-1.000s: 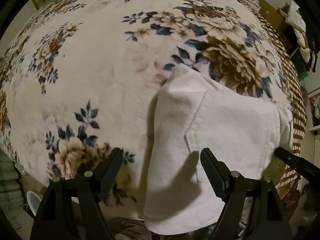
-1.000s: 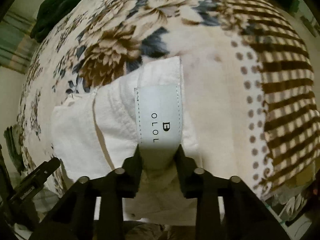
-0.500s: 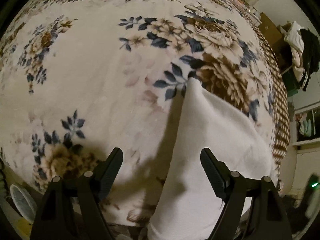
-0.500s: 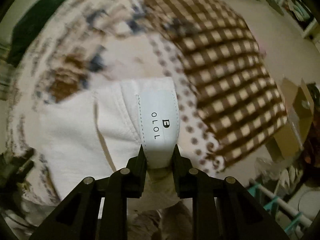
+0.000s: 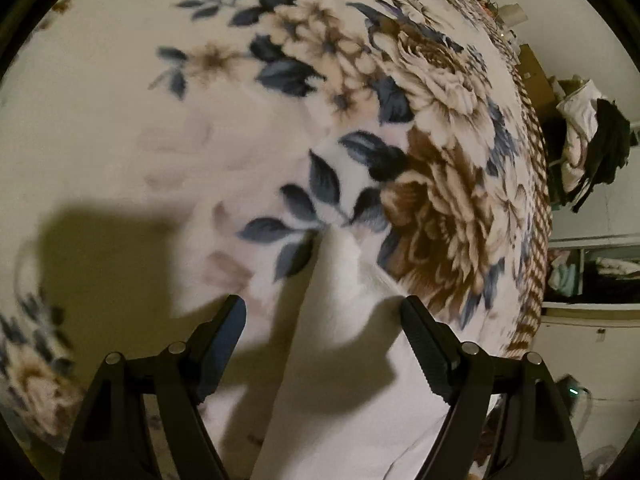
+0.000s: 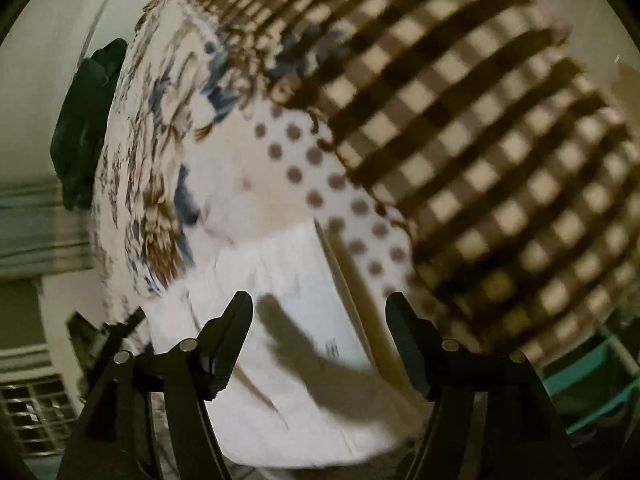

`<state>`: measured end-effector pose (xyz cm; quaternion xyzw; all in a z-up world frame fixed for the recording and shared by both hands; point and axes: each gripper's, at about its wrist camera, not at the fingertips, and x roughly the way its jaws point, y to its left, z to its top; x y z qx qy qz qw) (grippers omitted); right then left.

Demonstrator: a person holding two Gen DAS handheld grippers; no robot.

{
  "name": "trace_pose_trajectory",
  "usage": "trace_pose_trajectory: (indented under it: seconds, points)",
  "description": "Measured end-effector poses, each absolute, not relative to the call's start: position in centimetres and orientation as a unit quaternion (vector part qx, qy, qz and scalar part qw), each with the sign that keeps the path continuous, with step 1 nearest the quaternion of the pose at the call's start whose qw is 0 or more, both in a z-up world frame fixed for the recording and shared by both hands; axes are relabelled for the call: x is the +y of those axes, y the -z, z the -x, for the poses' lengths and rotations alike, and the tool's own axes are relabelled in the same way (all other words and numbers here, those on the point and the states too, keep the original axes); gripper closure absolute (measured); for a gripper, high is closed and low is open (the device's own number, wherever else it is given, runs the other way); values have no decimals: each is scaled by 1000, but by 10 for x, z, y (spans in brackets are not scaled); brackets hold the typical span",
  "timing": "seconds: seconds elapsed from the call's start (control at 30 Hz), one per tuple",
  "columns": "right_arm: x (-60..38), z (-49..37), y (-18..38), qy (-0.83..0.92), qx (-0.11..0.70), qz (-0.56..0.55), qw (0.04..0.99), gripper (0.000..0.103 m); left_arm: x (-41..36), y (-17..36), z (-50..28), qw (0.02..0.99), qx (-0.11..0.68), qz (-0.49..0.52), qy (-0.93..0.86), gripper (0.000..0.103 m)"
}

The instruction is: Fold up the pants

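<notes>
Left gripper [image 5: 322,314] spread wide over white pants [image 5: 348,380] on floral blanket [image 5: 436,140]. Right gripper [image 6: 319,312] spread wide, empty. Pants cut off below; label [image 6: 328,346] blurred.

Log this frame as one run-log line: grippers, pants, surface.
left gripper: open, over pants | right gripper: open, holding nothing | white pants: folded, lying on floral blanket

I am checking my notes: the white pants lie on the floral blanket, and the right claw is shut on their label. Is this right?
Not quite. The right wrist view shows the right claw open, its fingers apart above the white pants, gripping nothing. The pants do lie on the floral blanket.
</notes>
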<state>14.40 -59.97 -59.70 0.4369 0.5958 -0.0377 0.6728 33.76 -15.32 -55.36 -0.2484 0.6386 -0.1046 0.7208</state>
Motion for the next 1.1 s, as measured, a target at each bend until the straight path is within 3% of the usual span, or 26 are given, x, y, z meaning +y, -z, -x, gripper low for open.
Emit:
trace_pose_trajectory:
  seconds: [0.07,0.1,0.13,0.17,0.23,0.4,0.57,0.6,0.67,0.73,0.77,0.8,0.83,0.87,0.97,1.0,1.03,1.07,1.1]
  points:
    - [-601,-155,618,27,607,-466,643,31,-154,552,-340,724,630,253,119,51]
    - [-598,-160,624,23,607,-472,639,41,-156,550,-340,728,626,249,127,69]
    - [-596,-163,622,20,595,-468,653,64,-158,548,-341,734,624,237,126,73]
    - [-592,-163,619,26,597,-449,665,67,-160,546,-341,741,619,227,129,76]
    - [-586,-167,600,41,596,-403,693,94,-160,546,-342,746,616,216,128,82]
    - [-614,-165,565,91,557,-379,733,103,-153,558,-349,752,610,226,108,86]
    - [-647,-168,570,103,570,-384,719,102,-141,556,-357,743,605,271,96,86]
    - [-647,-168,573,76,580,-397,707,102,-139,554,-357,738,607,279,97,85]
    - [-642,-165,578,44,601,-408,686,90,-136,549,-354,727,613,293,98,81]
    - [-637,-148,580,30,622,-401,672,33,-133,536,-343,728,612,292,98,73]
    - [-634,-137,581,24,624,-403,669,27,-133,531,-338,731,610,288,99,68]
    - [-628,-125,585,11,630,-413,658,25,-133,524,-327,735,608,282,106,49]
    - [-621,-113,592,2,637,-424,644,25,-133,520,-319,736,608,277,112,22]
    - [-616,-103,598,0,644,-431,632,25,-135,518,-313,736,609,273,114,16]
    - [-603,-75,625,17,654,-463,597,25,-137,518,-288,736,616,258,115,15]
    - [-602,-67,633,23,638,-494,590,34,-138,521,-280,731,622,256,114,15]
    - [-601,-61,636,26,618,-517,591,69,-139,525,-275,728,626,256,112,15]
    - [-599,-57,637,26,597,-537,596,81,-139,528,-271,724,631,257,110,15]
    - [-597,-57,634,43,595,-527,605,86,-140,531,-268,720,634,260,109,15]
